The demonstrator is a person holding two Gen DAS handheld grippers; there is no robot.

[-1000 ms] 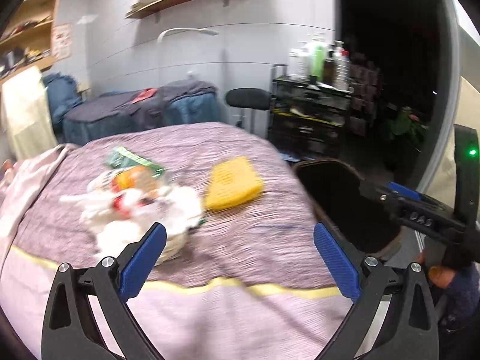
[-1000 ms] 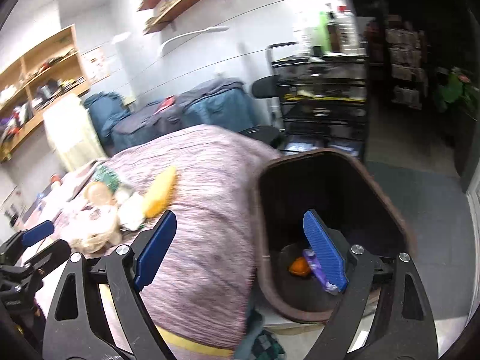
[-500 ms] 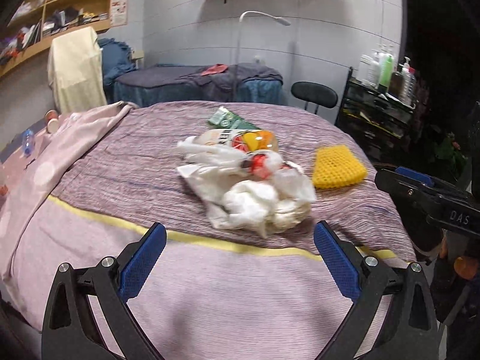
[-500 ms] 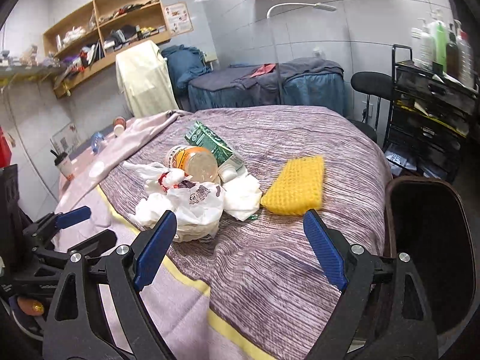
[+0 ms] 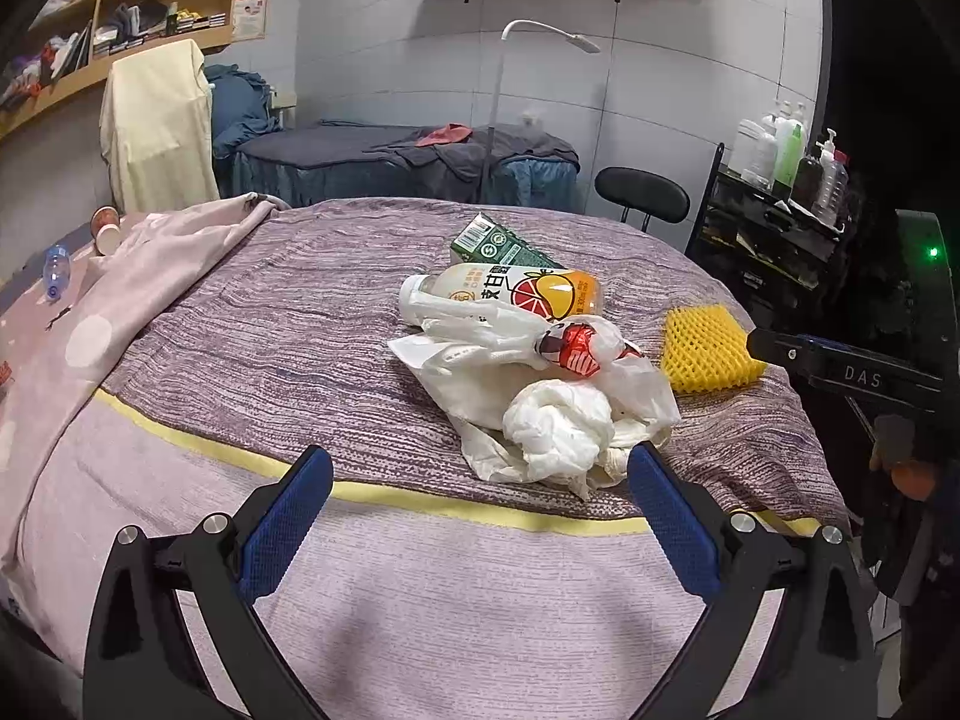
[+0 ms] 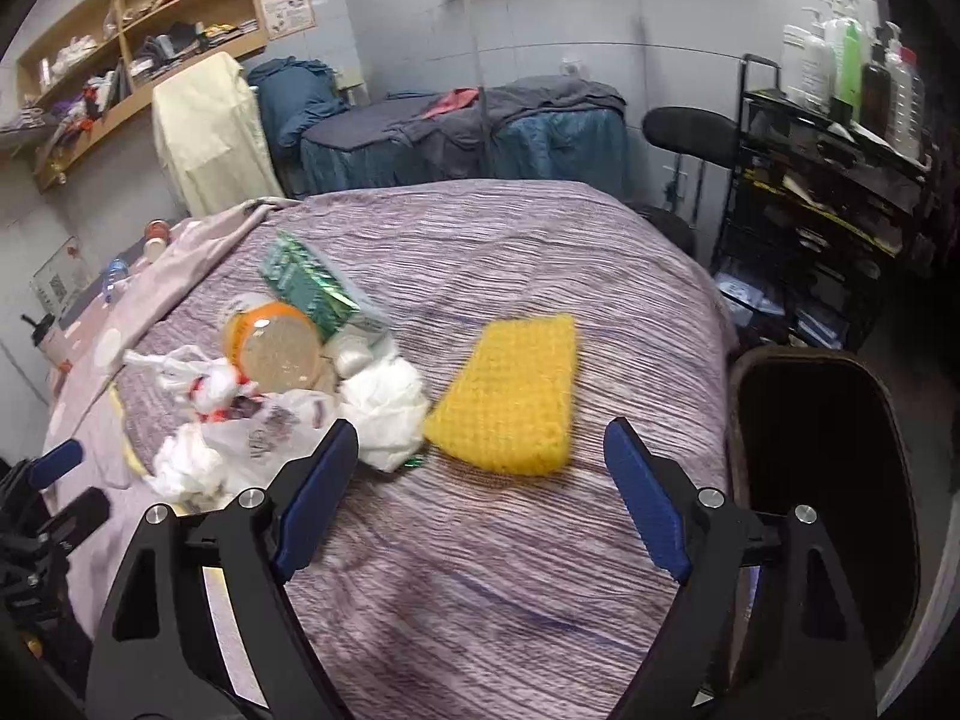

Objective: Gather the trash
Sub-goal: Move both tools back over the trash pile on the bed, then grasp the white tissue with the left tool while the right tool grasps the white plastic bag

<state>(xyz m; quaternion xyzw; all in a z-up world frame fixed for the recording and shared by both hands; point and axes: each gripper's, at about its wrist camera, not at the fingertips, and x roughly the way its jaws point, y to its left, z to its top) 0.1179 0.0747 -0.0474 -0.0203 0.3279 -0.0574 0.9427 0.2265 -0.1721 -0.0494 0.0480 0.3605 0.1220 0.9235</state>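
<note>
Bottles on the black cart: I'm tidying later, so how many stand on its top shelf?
5 at least, clustered on the black cart: white bottle, green bottle, dark pump bottle, clear bottle, and another white one behind. More may be hidden.

Left gripper (image 5: 477,501) and right gripper (image 6: 480,471), jaws wide, empty

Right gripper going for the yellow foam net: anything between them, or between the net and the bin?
Nothing visible. The open right gripper faces the foam net over bare bedspread; the bin stands just beyond the bed's edge.
</note>
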